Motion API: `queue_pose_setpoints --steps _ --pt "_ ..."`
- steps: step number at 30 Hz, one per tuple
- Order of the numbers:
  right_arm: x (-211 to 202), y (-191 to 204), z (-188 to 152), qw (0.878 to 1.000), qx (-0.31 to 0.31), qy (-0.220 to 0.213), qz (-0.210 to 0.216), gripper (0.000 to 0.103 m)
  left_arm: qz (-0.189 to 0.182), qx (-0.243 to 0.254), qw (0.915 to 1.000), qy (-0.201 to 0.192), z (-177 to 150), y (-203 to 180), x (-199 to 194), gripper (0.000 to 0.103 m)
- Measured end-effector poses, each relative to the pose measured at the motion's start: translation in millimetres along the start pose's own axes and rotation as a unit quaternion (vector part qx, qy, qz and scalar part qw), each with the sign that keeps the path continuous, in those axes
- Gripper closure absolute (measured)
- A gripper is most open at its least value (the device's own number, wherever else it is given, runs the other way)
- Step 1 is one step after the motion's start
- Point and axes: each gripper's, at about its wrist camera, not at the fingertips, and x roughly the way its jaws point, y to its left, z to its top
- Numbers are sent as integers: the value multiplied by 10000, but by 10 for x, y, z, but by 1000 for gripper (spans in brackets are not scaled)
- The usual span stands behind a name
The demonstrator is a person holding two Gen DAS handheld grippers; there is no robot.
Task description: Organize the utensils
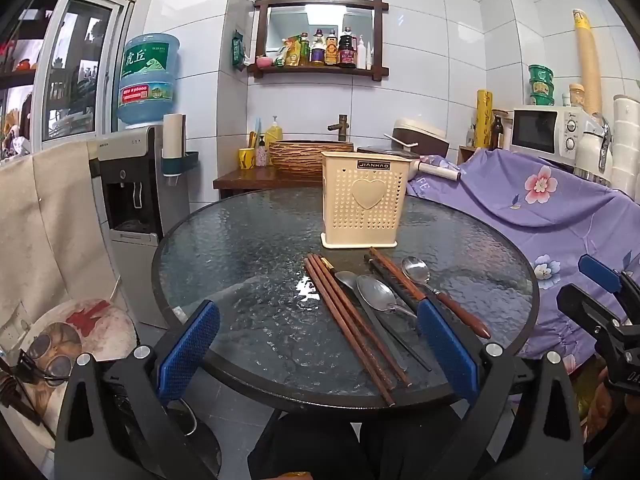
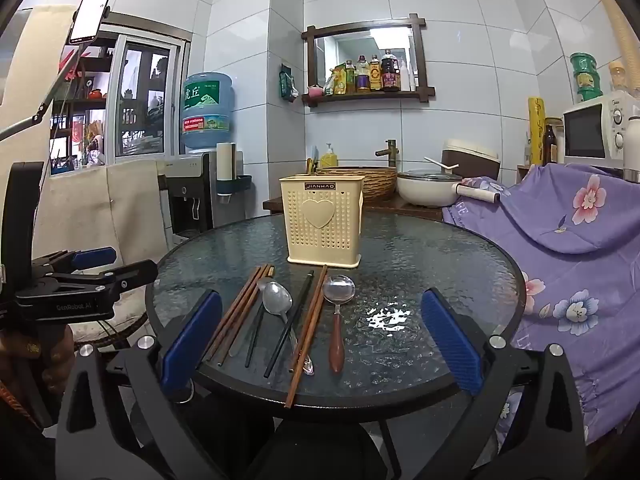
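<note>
A cream perforated utensil holder (image 1: 364,200) (image 2: 324,220) stands upright at the back of the round glass table (image 1: 240,248) (image 2: 432,256). In front of it, loose on the glass, lie brown chopsticks (image 1: 348,320) (image 2: 240,312), black chopsticks (image 2: 288,324), a steel spoon (image 1: 376,292) (image 2: 276,298) and a wooden-handled spoon (image 1: 416,270) (image 2: 338,292). My left gripper (image 1: 316,307) hovers open at the table's near edge with nothing between its blue pads. My right gripper (image 2: 321,297) is open too, level with the left one and holding nothing. Each gripper shows at the edge of the other's view.
A water dispenser (image 1: 136,184) stands left of the table. A purple floral cloth (image 1: 540,200) (image 2: 580,240) drapes over furniture on the right, below a microwave (image 1: 548,132). A basin, a faucet and a pot sit on a counter behind. A phone (image 2: 92,10) hangs on a stand arm.
</note>
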Motion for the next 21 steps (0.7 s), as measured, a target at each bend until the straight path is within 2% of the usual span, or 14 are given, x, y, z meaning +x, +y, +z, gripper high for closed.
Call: queue_pose_setpoints --steps 21 --pt "3 11 -17 10000 -5 24 0 5 47 19 10000 -3 -14 14 -19 6"
